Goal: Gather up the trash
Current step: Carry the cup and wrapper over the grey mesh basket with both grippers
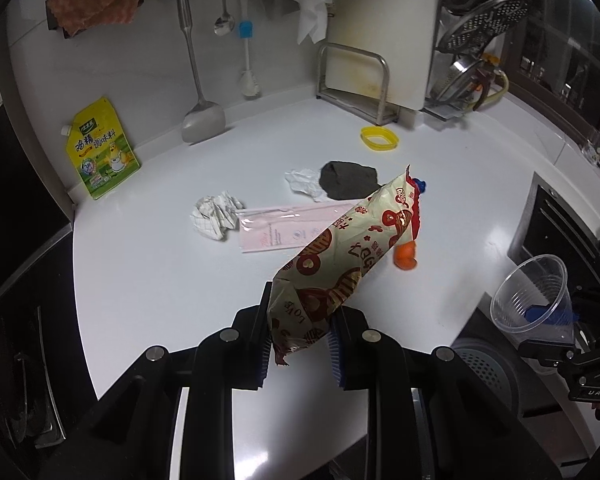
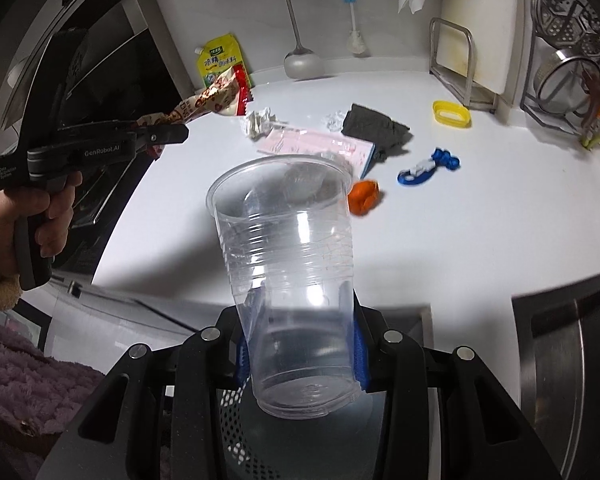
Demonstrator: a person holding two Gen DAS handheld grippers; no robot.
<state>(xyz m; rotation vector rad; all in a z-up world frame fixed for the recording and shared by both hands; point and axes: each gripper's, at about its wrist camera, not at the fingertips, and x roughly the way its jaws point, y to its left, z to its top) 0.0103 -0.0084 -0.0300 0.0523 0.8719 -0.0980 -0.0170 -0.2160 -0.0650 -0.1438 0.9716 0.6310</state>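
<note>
My left gripper (image 1: 300, 336) is shut on a cream and red snack wrapper (image 1: 348, 248) and holds it above the white counter (image 1: 160, 264); it also shows in the right wrist view (image 2: 212, 100). My right gripper (image 2: 300, 344) is shut on a clear plastic cup (image 2: 288, 264), held over a grey perforated bin (image 2: 236, 424) below the counter edge; the cup shows in the left wrist view (image 1: 536, 296). On the counter lie crumpled paper (image 1: 216, 214), a pink packet (image 1: 284, 228), white tissue (image 1: 304, 184), a dark cloth (image 1: 350, 180), an orange scrap (image 2: 363, 197) and a blue plastic piece (image 2: 428, 166).
A yellow lid (image 1: 378, 138) and a cutting board rack (image 1: 356, 84) stand at the back. A yellow seasoning pouch (image 1: 100, 148) leans on the left wall. Utensils (image 1: 198, 80) hang on the back wall. A dish rack (image 1: 480, 40) is at the right.
</note>
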